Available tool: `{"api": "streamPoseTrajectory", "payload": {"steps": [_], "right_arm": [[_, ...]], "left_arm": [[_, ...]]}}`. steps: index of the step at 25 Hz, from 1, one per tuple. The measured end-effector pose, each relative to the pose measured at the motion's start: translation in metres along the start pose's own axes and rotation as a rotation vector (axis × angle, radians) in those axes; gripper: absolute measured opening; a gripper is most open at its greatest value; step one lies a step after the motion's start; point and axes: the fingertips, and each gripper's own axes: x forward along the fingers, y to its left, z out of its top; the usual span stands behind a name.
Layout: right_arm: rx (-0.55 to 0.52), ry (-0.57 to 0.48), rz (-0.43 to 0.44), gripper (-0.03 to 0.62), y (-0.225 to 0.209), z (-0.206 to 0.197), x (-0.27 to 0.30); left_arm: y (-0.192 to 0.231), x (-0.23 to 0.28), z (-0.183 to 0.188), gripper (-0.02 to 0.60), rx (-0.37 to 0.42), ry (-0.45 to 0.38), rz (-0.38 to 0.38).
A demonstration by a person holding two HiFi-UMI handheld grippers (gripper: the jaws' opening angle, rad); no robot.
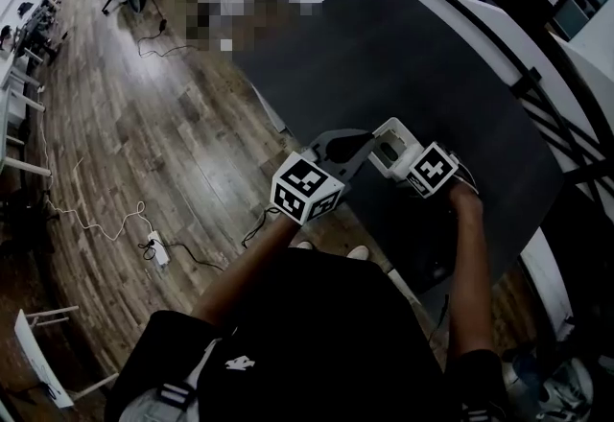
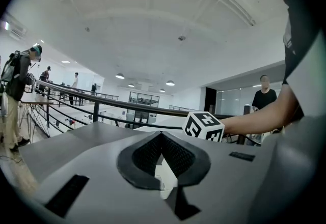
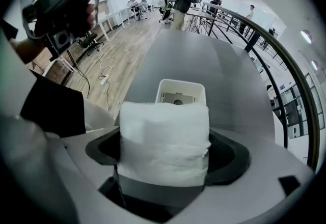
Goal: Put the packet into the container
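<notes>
Two units | right hand-held gripper [image 3: 164,159]: wide, clamping packet [image 3: 164,136] above container [image 3: 181,91] | left hand-held gripper [image 2: 162,137]: jaws together

One packet [image 3: 164,141], one container [image 3: 182,83], two hand-held grippers [image 2: 162,136] [image 3: 165,126]

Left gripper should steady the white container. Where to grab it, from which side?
Pinch one side wall at the rim of the container, coming down from above: it stands upright and open-topped on the table, so a thin wall fits the jaws. That probably keeps the opening free for the packet in the right gripper.
</notes>
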Motion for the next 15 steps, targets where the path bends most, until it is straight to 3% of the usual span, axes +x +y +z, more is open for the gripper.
{"api": "streamPoseTrajectory", "payload": {"steps": [9,15], "right_arm": [[-0.009,0.004,-0.042,0.486,-0.044,0.047,0.025],[-0.01,0.023,-0.034,0.486,-0.049,0.058,0.048]], "left_arm": [[0.031,-0.024,0.001,0.005,-0.009,-0.003,0.117],[0.037,-0.032,-0.004,0.005,-0.019,0.004,0.15]]}}
